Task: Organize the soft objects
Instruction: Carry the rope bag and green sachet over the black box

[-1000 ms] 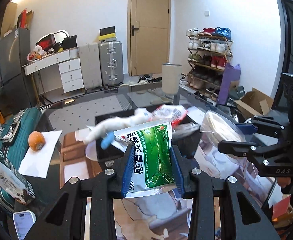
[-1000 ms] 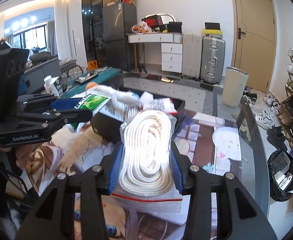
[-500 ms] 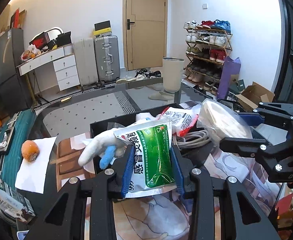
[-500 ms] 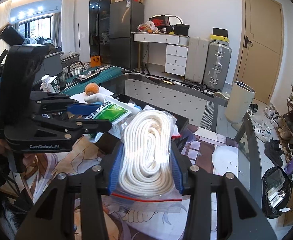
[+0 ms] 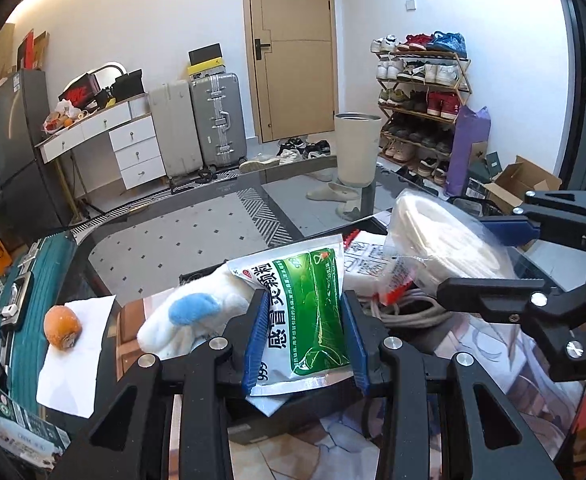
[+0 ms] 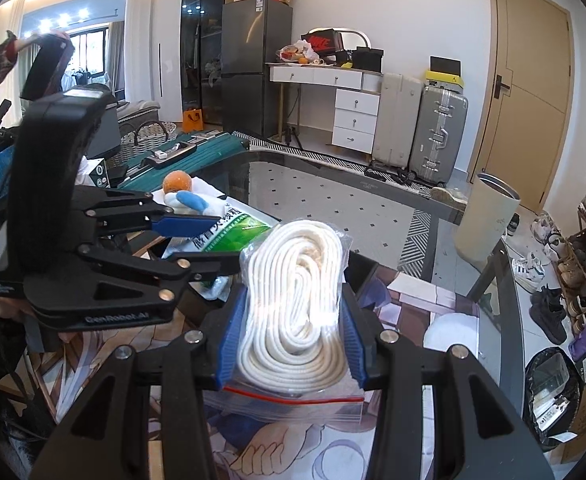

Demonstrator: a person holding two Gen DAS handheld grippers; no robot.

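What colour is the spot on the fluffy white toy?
Light blue. The soft white plush toy has a light blue patch; the left wrist view shows it best.

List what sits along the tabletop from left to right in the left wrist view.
Teal suitcase → orange fruit on white paper → white plush toy → green medicine pouch in the left gripper → bagged white rope held by the right gripper.

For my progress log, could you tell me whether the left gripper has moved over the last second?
Yes. The left gripper has advanced toward the box: the plush, earlier ahead of its fingertips, now lies beside them.
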